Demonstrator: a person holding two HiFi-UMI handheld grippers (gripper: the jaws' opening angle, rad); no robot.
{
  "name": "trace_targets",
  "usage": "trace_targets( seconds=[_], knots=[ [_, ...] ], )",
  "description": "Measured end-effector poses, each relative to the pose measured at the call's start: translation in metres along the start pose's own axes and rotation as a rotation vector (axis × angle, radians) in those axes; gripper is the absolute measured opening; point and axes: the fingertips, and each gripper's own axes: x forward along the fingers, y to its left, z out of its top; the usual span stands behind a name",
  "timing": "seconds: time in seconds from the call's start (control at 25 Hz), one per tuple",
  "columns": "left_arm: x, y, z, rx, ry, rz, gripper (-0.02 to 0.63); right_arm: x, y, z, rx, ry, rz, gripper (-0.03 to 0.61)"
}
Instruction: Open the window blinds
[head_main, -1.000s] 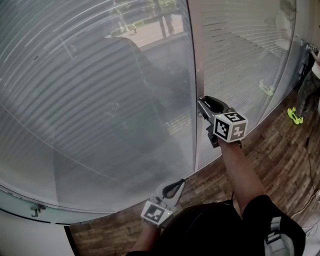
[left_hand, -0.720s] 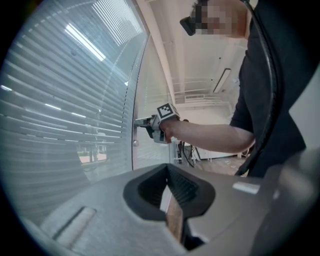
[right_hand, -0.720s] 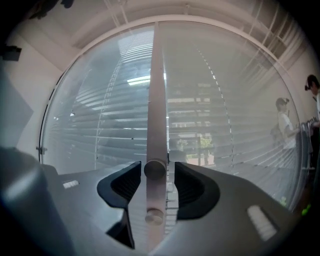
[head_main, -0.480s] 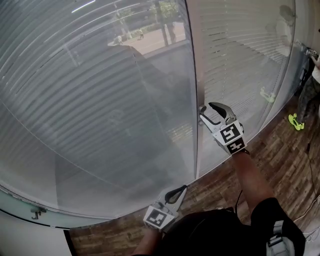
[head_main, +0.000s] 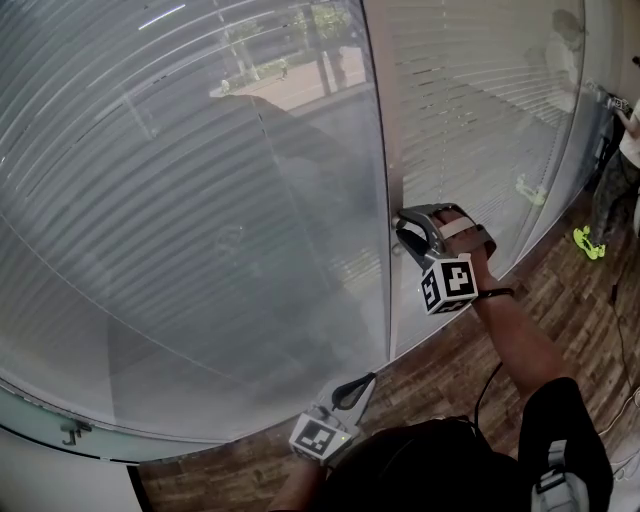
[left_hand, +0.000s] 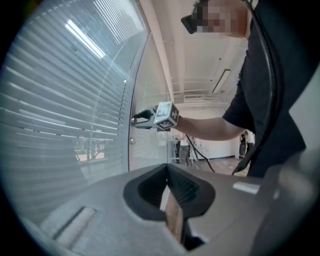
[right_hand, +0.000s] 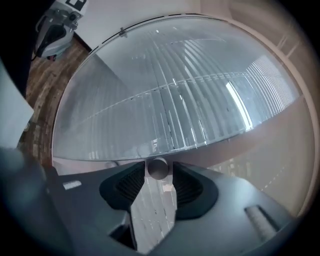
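Note:
Grey slatted blinds sit behind curved glass, with a second blind pane to the right of a pale upright frame. My right gripper reaches to that frame at mid height. In the right gripper view a small round metal knob sits between its fingertips; the jaws have just been closing on it and both tips touch it. My left gripper hangs low by my body, shut with nothing in it, and from there I see the right gripper at the frame.
Wooden floor runs along the foot of the window. A person stands at the far right, with a yellow-green object on the floor nearby. A small metal bracket sits on the sill at lower left.
My right gripper has rolled about a quarter turn at the frame, so its marker cube now hangs below the hand. Its jaws opened wider, then closed in. The left gripper stayed put.

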Motion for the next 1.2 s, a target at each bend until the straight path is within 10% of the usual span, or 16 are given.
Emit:
trace_targets(
  seconds=[0.44, 0.92, 1.2],
  knots=[
    [-0.004, 0.007, -0.003, 0.004, 0.001, 0.019, 0.005, 0.001, -0.004, 0.0, 0.012, -0.01, -0.047, 0.129],
    [-0.014, 0.013, -0.004, -0.002, 0.003, 0.024, 0.005, -0.002, -0.011, -0.004, 0.736, -0.156, -0.04, 0.127],
    [-0.017, 0.017, -0.007, -0.008, 0.005, 0.005, 0.005, 0.002, -0.012, -0.008, 0.937, -0.163, -0.065, 0.127]
  ],
)
